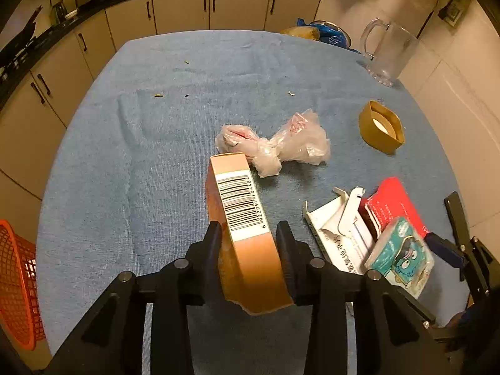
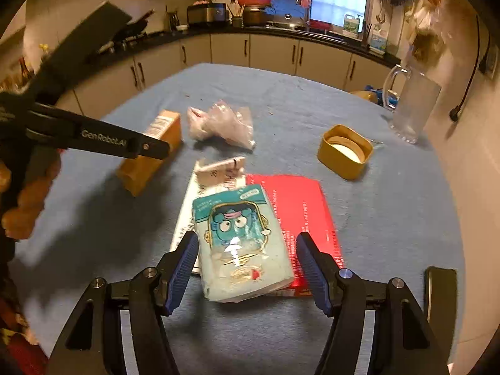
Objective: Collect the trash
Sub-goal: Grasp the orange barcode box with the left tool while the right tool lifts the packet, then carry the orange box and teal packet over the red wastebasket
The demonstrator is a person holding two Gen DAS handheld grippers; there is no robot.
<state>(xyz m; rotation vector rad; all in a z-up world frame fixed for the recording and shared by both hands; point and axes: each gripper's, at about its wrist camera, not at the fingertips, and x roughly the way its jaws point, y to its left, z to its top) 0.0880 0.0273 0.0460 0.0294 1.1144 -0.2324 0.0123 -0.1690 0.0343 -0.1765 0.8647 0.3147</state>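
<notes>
Gripping a tan carton (image 1: 240, 206) in the left tongs (image 1: 248, 228), jaws narrow, black pads pressed on both of its long sides. Pointing away from those tongs with the barcode face up, far end down on the blue cloth (image 1: 125, 156), near end torn and ragged at the base of the jaws.

Just beyond the carton's far end, slightly to the right: a crumpled plastic bag (image 1: 275, 143), lying loose on the cloth. Farther right of the left tongs and well apart: a gold lid (image 1: 379, 128), open side up. Beyond that, at the far right edge of the cloth: a clear glass jug (image 1: 387, 53). Low and to the far left of the left tongs, off the table's edge: an orange basket (image 1: 15, 281).

Standing partly open with the right tongs (image 2: 247, 237), blue pads on either side of a teal tissue pack (image 2: 240, 243), neither pad clearly pressing it. Resting on a red box (image 2: 300, 212) to the right and a flattened white carton (image 2: 187, 218) to the left, both lying flat and reaching ahead of the right tongs. Up and to the left of the right tongs: a hand (image 2: 28, 197) around the handle of the left tongs.
</notes>
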